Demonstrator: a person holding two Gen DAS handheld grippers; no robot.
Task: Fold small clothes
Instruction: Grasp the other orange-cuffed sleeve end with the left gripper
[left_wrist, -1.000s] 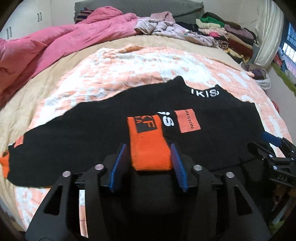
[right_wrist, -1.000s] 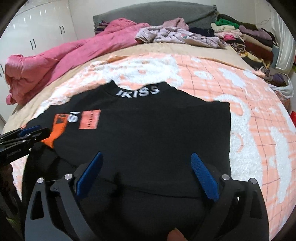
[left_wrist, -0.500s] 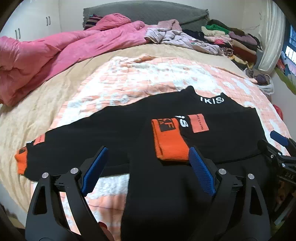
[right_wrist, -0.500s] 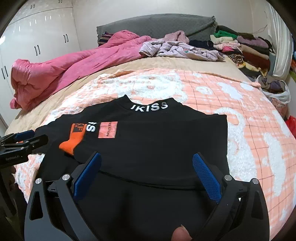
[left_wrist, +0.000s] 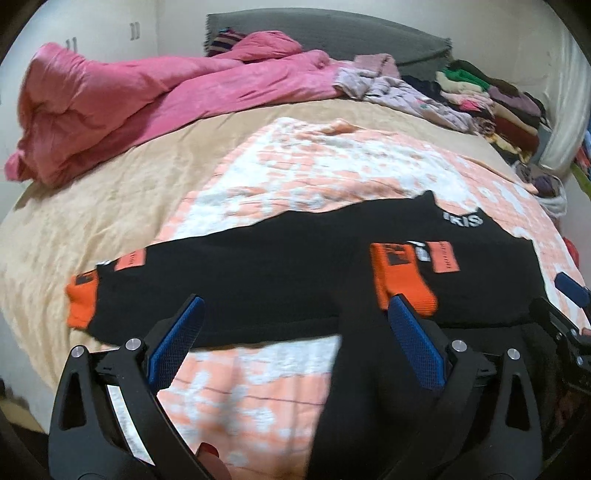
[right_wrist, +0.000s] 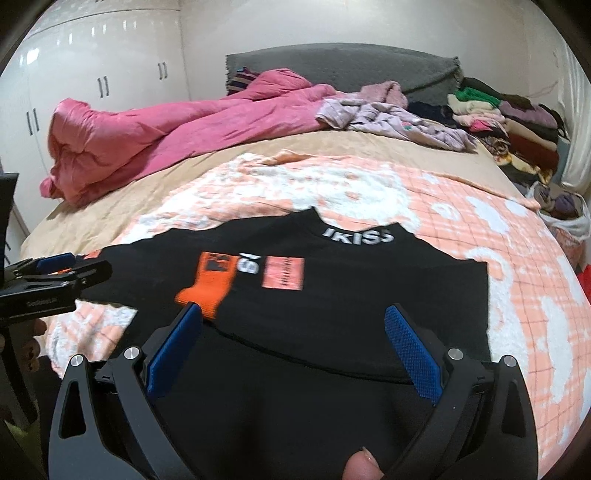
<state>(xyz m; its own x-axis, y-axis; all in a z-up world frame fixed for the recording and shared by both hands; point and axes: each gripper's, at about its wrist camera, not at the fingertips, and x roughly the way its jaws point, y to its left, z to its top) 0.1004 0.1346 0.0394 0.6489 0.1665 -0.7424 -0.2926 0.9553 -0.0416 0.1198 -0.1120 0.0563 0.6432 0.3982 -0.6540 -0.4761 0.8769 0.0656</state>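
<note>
Sweatshirt (left_wrist: 280, 273), black with orange cuffs, lies flat on my peach blanket (left_wrist: 295, 177); one sleeve is folded across the chest so its cuff (left_wrist: 400, 280) sits by the logo patch. Left gripper (left_wrist: 291, 350) is spread wide, holding nothing, as is right gripper (right_wrist: 291, 354). I judge the outstretched sleeve (left_wrist: 155, 284) is next.

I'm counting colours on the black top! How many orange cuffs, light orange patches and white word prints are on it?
Orange cuffs: 2
Light orange patches: 2
White word prints: 2
Total: 6
</note>
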